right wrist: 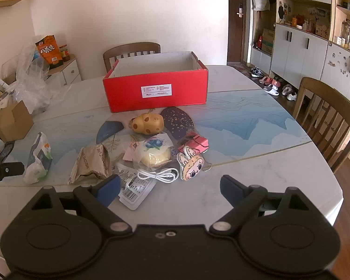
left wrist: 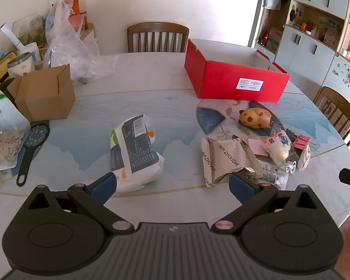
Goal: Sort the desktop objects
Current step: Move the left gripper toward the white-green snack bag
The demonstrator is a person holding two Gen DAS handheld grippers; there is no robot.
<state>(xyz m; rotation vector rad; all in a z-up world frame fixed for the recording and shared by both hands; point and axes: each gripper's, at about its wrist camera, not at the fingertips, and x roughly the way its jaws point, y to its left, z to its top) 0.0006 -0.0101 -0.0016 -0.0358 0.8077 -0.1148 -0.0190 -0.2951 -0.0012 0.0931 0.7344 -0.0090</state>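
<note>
Sorting looks barely begun, if at all. The red box (right wrist: pixel 156 91) stands open beyond the right claw (right wrist: pixel 170 189), and what shows of its inside is bare white wall; its floor is hidden, so I cannot tell whether anything lies in it. Everything else sits loose on the table (right wrist: pixel 245 168).

Just ahead of the right claw lie a white cable (right wrist: pixel 158 175) and a flat packet (right wrist: pixel 134 190) touching its left finger. Past them sit a bunny charm (right wrist: pixel 190 166), a wrapped bun (right wrist: pixel 155 156), pink clips (right wrist: pixel 197 144) and a spotted toy (right wrist: pixel 147 123), the toy nearest the box. A foil pouch (right wrist: pixel 91 165) lies ahead to the left.

Ahead of the left claw (left wrist: pixel 172 184), the white bag (left wrist: pixel 134 154) lies by its left finger, with the same foil pouch by its right finger. Whether either touches, I cannot tell. A brown carton (left wrist: pixel 45 95) stands far ahead to its left.

Both claws are spread wide and carry nothing. Each tilts downward toward the table, hovering over the near edge, side by side. All the sorting appears left to do.
</note>
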